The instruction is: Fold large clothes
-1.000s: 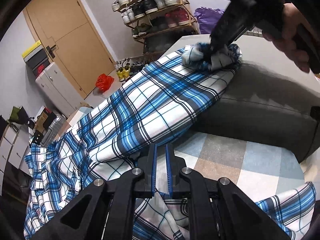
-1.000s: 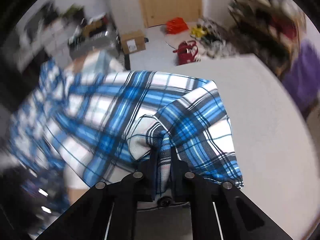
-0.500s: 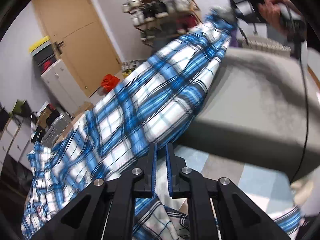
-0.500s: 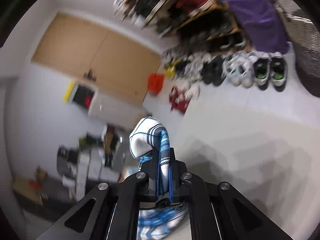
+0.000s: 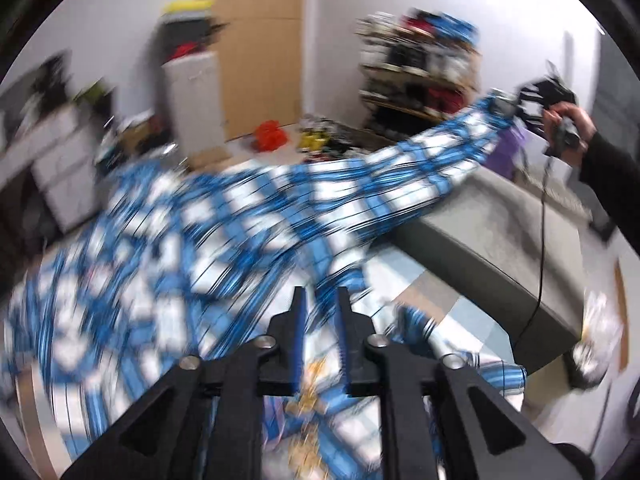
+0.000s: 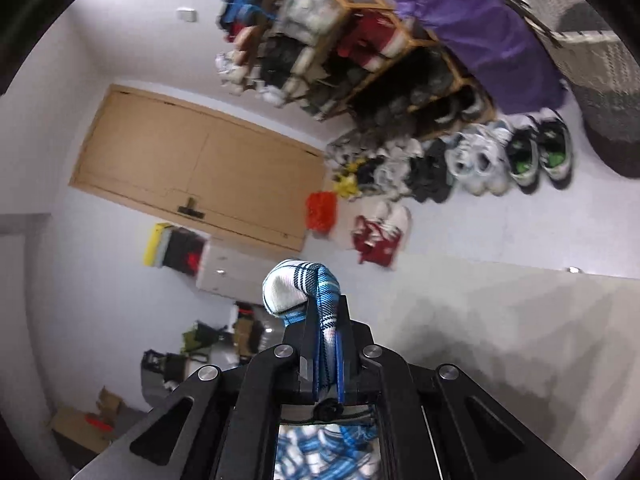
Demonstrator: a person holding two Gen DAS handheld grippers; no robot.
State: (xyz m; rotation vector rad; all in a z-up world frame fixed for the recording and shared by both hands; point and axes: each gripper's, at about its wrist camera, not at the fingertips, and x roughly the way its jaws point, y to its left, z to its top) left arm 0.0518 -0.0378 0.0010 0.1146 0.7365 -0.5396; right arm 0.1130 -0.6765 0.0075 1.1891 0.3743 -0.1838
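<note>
Both grippers are clenched on one blue-and-white plaid garment [image 5: 248,216]: the left gripper [image 5: 320,320] pinches a near edge between its blue-lined fingers [image 5: 298,332], and the right gripper [image 6: 325,344] nips a bunched fold that bulges out past its fingertips. Blurred with motion, the cloth stretches taut from the near left up to the far right, where a hand [image 5: 568,128] holds the right gripper raised above a grey cushioned block [image 5: 500,240]. Far behind stand a wooden door [image 6: 192,168] and a crowded shoe rack [image 6: 360,48].
</note>
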